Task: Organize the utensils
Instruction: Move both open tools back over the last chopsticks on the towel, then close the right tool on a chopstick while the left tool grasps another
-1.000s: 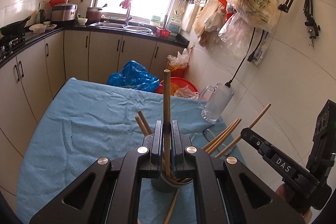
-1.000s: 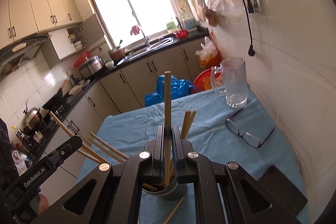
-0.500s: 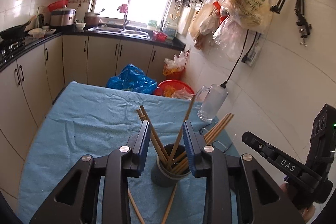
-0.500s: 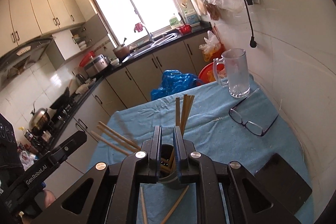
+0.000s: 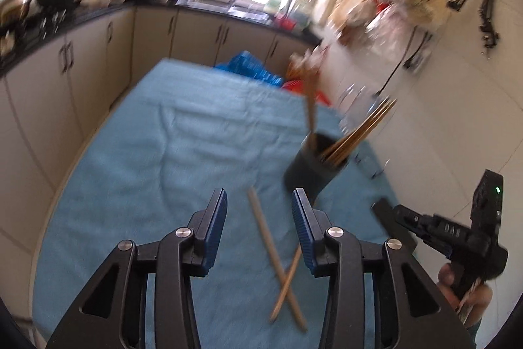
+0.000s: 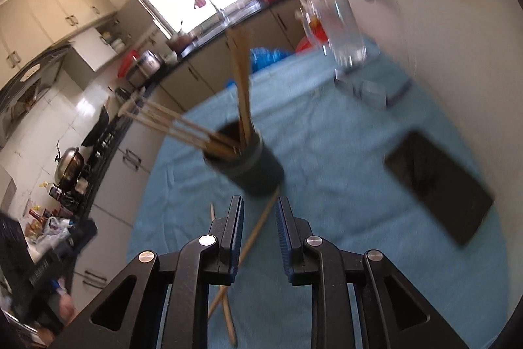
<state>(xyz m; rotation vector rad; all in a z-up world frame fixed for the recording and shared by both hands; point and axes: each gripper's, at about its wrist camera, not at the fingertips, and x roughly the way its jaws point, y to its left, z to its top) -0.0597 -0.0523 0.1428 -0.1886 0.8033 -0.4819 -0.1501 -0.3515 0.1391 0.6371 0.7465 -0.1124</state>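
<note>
A dark round holder (image 5: pixel 313 165) stands on the blue cloth and holds several wooden chopsticks (image 5: pixel 356 133). It also shows in the right wrist view (image 6: pixel 251 162). Two loose chopsticks (image 5: pixel 274 254) lie crossed on the cloth in front of it, and also show in the right wrist view (image 6: pixel 258 224). My left gripper (image 5: pixel 258 201) is open and empty, above the loose pair. My right gripper (image 6: pixel 260 205) is open and empty, just in front of the holder, over one loose chopstick. The right gripper's body shows in the left wrist view (image 5: pixel 451 231).
A glass mug (image 6: pixel 343 41) and a pair of glasses (image 6: pixel 372 90) sit at the far right of the blue-clothed table (image 5: pixel 163 159). A black phone (image 6: pixel 438 185) lies to the right. The tiled wall (image 5: pixel 457 107) is close on the right. Kitchen cabinets (image 5: pixel 49 77) stand to the left.
Both grippers let go of their chopsticks into the holder and opened. Both have pulled back and tilted down, so the holder is farther away and the loose pair is below them.
</note>
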